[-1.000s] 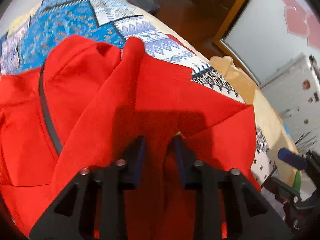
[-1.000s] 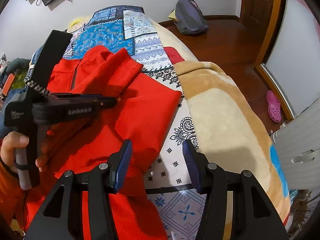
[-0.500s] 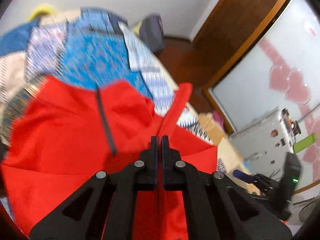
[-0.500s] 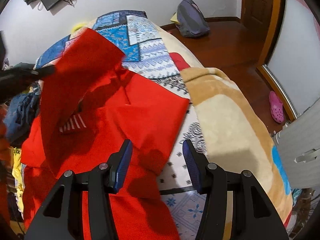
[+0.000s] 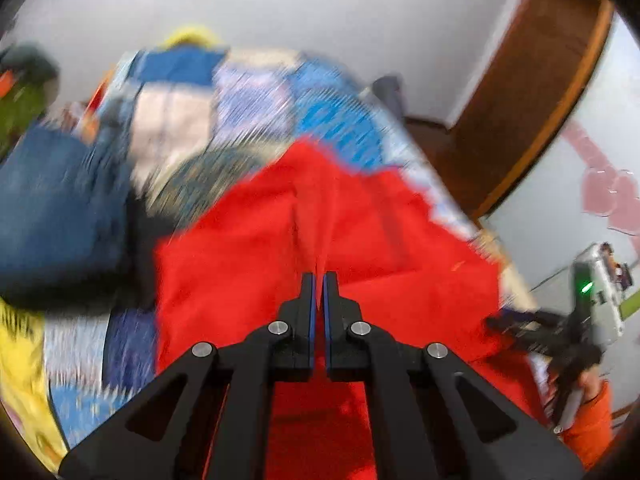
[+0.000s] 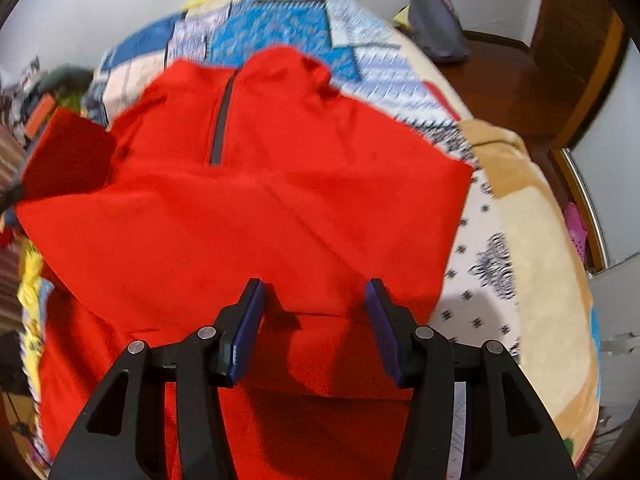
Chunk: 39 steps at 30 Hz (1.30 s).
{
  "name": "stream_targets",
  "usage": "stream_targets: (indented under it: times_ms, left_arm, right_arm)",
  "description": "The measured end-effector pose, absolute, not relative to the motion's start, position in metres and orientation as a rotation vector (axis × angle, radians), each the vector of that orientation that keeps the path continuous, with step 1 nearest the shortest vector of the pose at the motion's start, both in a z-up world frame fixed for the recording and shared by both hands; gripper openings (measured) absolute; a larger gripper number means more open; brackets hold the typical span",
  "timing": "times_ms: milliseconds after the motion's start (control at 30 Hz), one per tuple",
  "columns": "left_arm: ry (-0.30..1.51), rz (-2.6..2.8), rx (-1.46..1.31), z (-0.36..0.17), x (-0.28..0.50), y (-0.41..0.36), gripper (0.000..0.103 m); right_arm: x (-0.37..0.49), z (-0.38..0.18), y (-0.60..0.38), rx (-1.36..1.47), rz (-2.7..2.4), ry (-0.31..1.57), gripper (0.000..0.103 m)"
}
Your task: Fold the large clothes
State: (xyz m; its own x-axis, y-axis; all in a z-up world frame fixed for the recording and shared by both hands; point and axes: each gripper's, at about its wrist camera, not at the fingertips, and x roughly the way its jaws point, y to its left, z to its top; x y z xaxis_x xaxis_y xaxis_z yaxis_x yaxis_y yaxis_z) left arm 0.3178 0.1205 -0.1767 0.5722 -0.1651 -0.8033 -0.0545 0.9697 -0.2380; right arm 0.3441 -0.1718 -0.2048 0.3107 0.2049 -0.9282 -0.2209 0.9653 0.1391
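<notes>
A large red jacket (image 6: 260, 208) with a dark zip (image 6: 222, 120) lies spread on the bed, collar at the far end. My left gripper (image 5: 319, 276) is shut on a pinched fold of the red jacket (image 5: 360, 240) and holds it above the bed; that view is blurred. In the right wrist view one red sleeve (image 6: 68, 152) stands lifted at the far left. My right gripper (image 6: 316, 292) hangs open over the jacket's near part, with cloth under it and nothing between its pads.
A patchwork blanket (image 6: 280, 16) covers the bed, with a beige blanket (image 6: 540, 240) on its right side. Blue jeans (image 5: 60, 200) and yellow cloth (image 5: 20, 380) lie at the left. A grey bag (image 6: 436, 24) sits on the wooden floor near a brown door (image 5: 520, 100).
My left gripper shut on the red cloth, then rose and swung away to the left, drawing a sleeve out. My right gripper drifted over the jacket, which now lies flatter.
</notes>
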Motion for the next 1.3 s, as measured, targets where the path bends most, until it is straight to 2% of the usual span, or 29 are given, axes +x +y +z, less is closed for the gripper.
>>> stream_targets:
  times_ms: [200, 333, 400, 433, 467, 500, 867, 900, 933, 967, 1000, 1200, 1300]
  left_arm:
    - [1.138, 0.016, -0.376, -0.256, 0.287, 0.16, 0.002]
    - [1.103, -0.011, -0.445, -0.255, 0.283, 0.172, 0.005]
    - [1.08, -0.017, -0.468, -0.252, 0.286, 0.179, 0.02]
    - [1.07, -0.018, -0.481, -0.251, 0.287, 0.183, 0.033]
    - [1.054, -0.016, -0.501, -0.25, 0.287, 0.185, 0.041]
    - [1.041, -0.016, -0.524, -0.25, 0.289, 0.19, 0.041]
    - [0.983, 0.072, -0.671, -0.261, 0.318, 0.233, 0.039]
    - [0.981, 0.076, -0.665, -0.261, 0.32, 0.234, 0.036]
    - [0.985, 0.069, -0.655, -0.26, 0.321, 0.233, 0.025]
    - [0.993, 0.055, -0.634, -0.257, 0.322, 0.231, 0.006]
    - [0.999, 0.047, -0.61, -0.254, 0.323, 0.228, 0.004]
    - [0.879, 0.088, -0.473, -0.207, 0.291, 0.216, 0.004]
    - [0.906, 0.1, -0.472, -0.21, 0.275, 0.218, 0.004]
  right_arm:
    - [0.337, -0.209, -0.159, -0.136, 0.26, 1.215, 0.049]
    - [0.338, -0.208, -0.158, -0.15, 0.252, 1.219, 0.049]
    - [0.338, -0.209, -0.158, -0.145, 0.249, 1.22, 0.049]
    - [0.338, -0.209, -0.158, -0.143, 0.248, 1.219, 0.049]
    - [0.336, -0.209, -0.157, -0.141, 0.247, 1.218, 0.049]
    - [0.336, -0.209, -0.158, -0.139, 0.246, 1.216, 0.049]
    - [0.336, -0.212, -0.159, -0.133, 0.252, 1.21, 0.05]
    - [0.336, -0.212, -0.159, -0.131, 0.252, 1.21, 0.05]
    - [0.336, -0.213, -0.159, -0.13, 0.252, 1.21, 0.051]
    - [0.336, -0.213, -0.159, -0.128, 0.252, 1.211, 0.051]
    - [0.337, -0.213, -0.159, -0.126, 0.251, 1.21, 0.051]
    - [0.336, -0.213, -0.158, -0.131, 0.253, 1.206, 0.051]
    - [0.336, -0.214, -0.157, -0.138, 0.253, 1.206, 0.051]
